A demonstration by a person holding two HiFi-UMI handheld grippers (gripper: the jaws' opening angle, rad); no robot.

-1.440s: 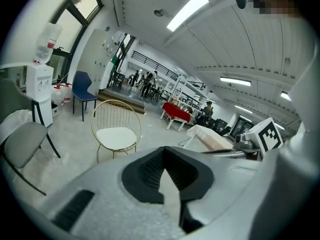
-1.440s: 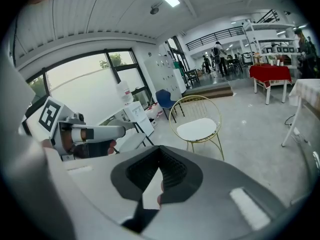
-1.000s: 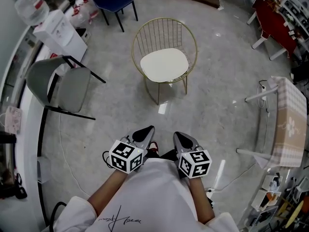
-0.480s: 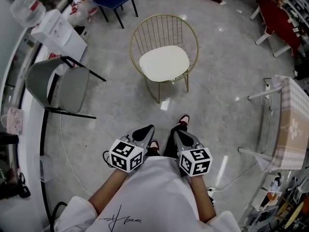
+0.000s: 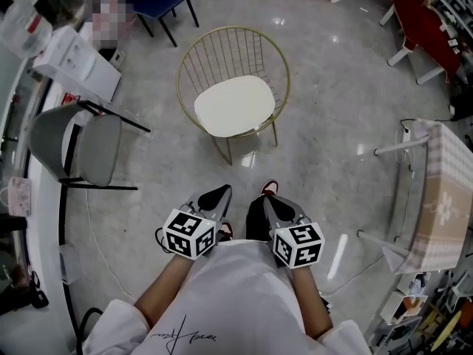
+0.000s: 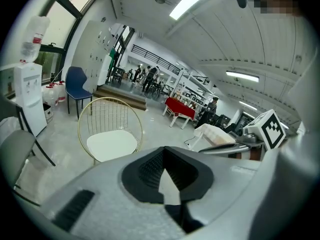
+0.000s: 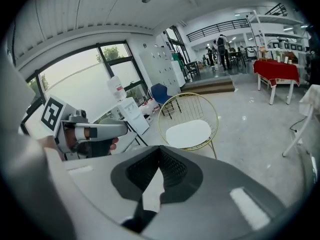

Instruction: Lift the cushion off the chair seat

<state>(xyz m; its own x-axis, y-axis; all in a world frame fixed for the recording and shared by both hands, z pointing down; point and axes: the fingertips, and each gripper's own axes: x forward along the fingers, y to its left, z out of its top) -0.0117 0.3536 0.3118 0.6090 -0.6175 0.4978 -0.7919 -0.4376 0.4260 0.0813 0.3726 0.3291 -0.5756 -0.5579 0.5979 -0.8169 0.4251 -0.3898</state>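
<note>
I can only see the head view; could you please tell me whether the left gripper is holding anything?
Observer: No, the left gripper has its jaws together with nothing between them.
Operator: And the right one?
Observer: The right gripper is shut and empty too.
Operator: What is beyond the chair?
Observer: People stand far back in the hall.

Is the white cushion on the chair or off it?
On. The cushion lies flat on the gold wire chair seat, with nothing holding it.
</note>
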